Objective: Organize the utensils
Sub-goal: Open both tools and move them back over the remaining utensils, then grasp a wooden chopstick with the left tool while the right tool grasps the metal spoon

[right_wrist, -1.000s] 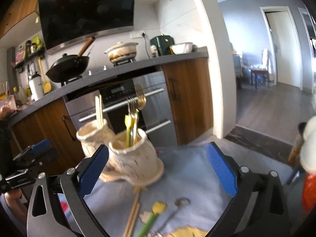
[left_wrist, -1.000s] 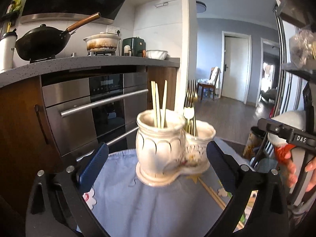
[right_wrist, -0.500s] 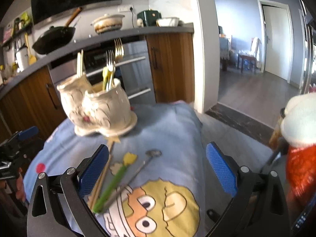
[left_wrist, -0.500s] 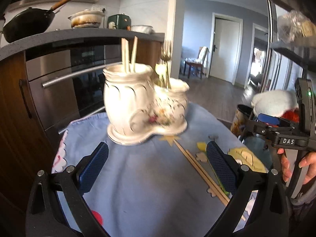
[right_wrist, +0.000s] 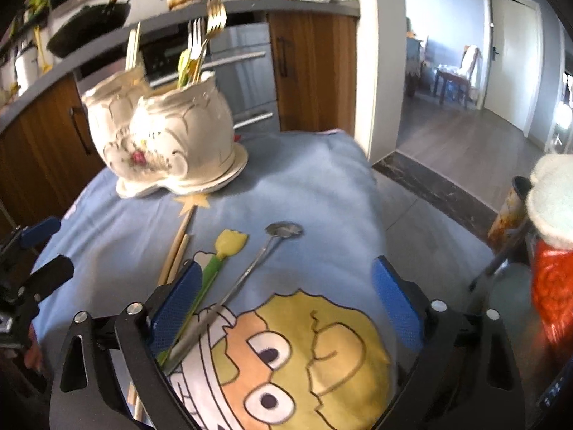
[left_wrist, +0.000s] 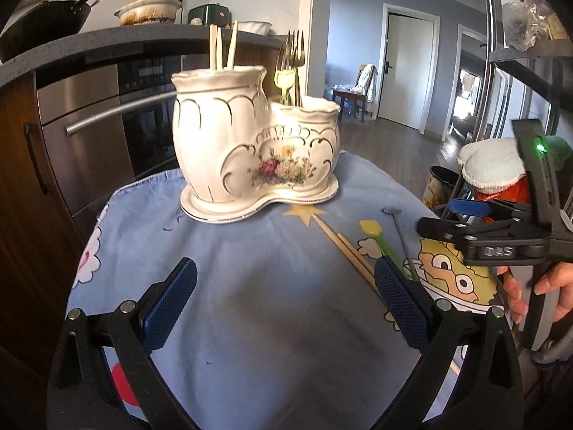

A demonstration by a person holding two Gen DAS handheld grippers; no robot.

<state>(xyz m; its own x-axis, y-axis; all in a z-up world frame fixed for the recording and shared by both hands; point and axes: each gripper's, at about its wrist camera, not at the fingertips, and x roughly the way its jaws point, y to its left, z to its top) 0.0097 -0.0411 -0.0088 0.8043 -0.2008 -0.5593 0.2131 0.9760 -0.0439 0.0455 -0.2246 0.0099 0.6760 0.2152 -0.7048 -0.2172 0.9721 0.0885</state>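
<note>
Right gripper (right_wrist: 283, 301): nearest item, jaws spread wide, holding nothing; it has dropped from holder height a second ago to just above the cartoon-printed cloth (right_wrist: 322, 193), at the cloth's near edge. Left gripper (left_wrist: 284, 301): likewise wide open and empty, pulled back from the holder toward the near edge. Loose utensils, near-right part of the cloth, lying side by side and pointing toward the holder: pair of wooden chopsticks (right_wrist: 177, 247); yellow-headed green-handled spoon (right_wrist: 218, 258), its handle passing under the right gripper's left finger; slim metal spoon (right_wrist: 258, 261), just right of it. Ceramic double-pot utensil holder (left_wrist: 250, 150): far edge of the cloth, upright; taller pot carries pale chopsticks (left_wrist: 224, 44), lower pot carries gold forks (left_wrist: 292, 52) and a yellow-green piece. Judgement: part of the sorting is done, three loose items remain, and the right gripper's descent suggests a pickup is next, probably one of the spoons.
</note>
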